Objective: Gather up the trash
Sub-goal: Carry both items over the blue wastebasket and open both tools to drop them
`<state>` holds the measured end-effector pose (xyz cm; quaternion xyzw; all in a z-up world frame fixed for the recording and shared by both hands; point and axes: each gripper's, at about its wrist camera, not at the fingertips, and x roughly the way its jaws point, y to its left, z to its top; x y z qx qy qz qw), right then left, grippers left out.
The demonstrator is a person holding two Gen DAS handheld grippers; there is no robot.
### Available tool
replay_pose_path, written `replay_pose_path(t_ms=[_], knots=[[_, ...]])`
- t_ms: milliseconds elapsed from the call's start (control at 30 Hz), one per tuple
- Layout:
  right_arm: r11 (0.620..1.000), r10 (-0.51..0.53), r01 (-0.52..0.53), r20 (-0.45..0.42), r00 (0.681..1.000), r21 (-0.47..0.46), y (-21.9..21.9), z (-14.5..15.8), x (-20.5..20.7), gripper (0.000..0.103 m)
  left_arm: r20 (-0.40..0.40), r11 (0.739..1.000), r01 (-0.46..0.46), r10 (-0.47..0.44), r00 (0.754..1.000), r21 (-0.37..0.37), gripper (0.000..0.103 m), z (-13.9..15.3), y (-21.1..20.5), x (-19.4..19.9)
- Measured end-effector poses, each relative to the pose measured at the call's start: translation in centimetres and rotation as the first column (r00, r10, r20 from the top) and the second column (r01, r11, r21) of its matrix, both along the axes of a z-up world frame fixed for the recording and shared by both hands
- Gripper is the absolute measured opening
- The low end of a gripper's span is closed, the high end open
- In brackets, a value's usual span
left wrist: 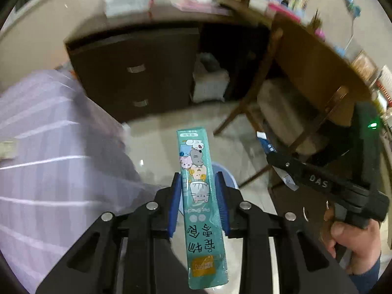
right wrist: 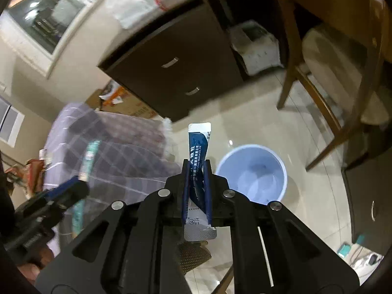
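My left gripper [left wrist: 198, 178] is shut on a long teal pet-snack packet [left wrist: 199, 196] printed with cartoon cats, held upright above the floor. A light blue bin [left wrist: 229, 177] shows just behind its fingers. My right gripper [right wrist: 197, 165] is shut on a blue and white sachet [right wrist: 198, 142] that sticks up between the blue pads. The light blue bin [right wrist: 254, 171] stands on the floor just right of and below it, open and apparently empty. The right gripper also shows at the right of the left wrist view [left wrist: 276, 158], and the left gripper at the left of the right wrist view [right wrist: 71, 183].
A dark drawer cabinet [right wrist: 176, 71] stands behind the bin. A wooden chair [right wrist: 325, 85] and table [left wrist: 316, 56] are to the right. A striped lilac cloth-covered heap [left wrist: 49, 147] lies to the left. The floor is glossy tile [right wrist: 245, 117].
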<state>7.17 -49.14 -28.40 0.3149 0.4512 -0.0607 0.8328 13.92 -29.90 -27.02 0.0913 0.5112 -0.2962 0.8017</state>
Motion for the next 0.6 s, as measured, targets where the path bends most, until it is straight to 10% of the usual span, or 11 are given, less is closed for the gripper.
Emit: replay_pose_path(t_ms=[233,300,367,600], knots=[[0.995,-0.034,0.038,-0.045,0.998,0.097,-2.4,-4.8,1.7,0.019,-0.125,0.998,0.024,-0.016,0.992,0.065,0.031,-5.8,-5.1,3.6],[0.988,-0.062,0.070,-0.062,0.996,0.136,-3.0,-5.9,1.8,0.081,-0.137,0.995,0.033,-0.020,0.990,0.091,0.066,-6.4,-6.0,4.3],[0.985,-0.107,0.114,-0.060,0.992,0.129,-3.6,-6.2,1.1,0.083,-0.089,0.995,0.009,0.001,0.996,0.102,0.088,-6.0,-6.1,4.5],[0.985,-0.147,0.151,-0.056,0.988,0.078,-3.8,-4.6,-0.5,0.097,-0.027,0.997,-0.023,0.025,0.999,0.070,0.089,-2.8,-3.8,3.7]])
